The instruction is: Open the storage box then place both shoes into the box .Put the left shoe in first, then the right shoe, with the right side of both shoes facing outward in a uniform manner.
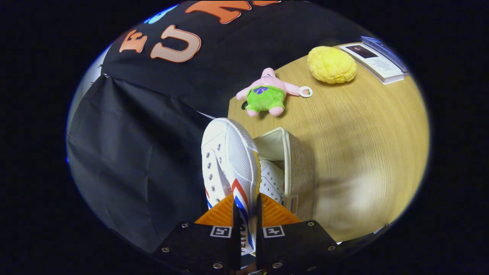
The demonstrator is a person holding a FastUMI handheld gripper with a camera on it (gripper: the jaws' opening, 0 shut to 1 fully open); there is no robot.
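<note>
A white shoe (229, 160) with red and blue stripes is gripped by the claw (246, 208), both fingers pressed on its side wall (its printed lettering is illegible). It is held over the open storage box (296, 164) on the table (363, 152); a second shoe (272, 179), partly hidden, lies inside. A plush toy (265, 93) lies at 12 o'clock.

A white canvas shoe (229, 160) with red and blue side stripes is pinched between the gripper (247, 214) fingers, toe pointing away. Just beside it, an open beige storage box (298, 164) holds another white shoe (272, 181).
</note>
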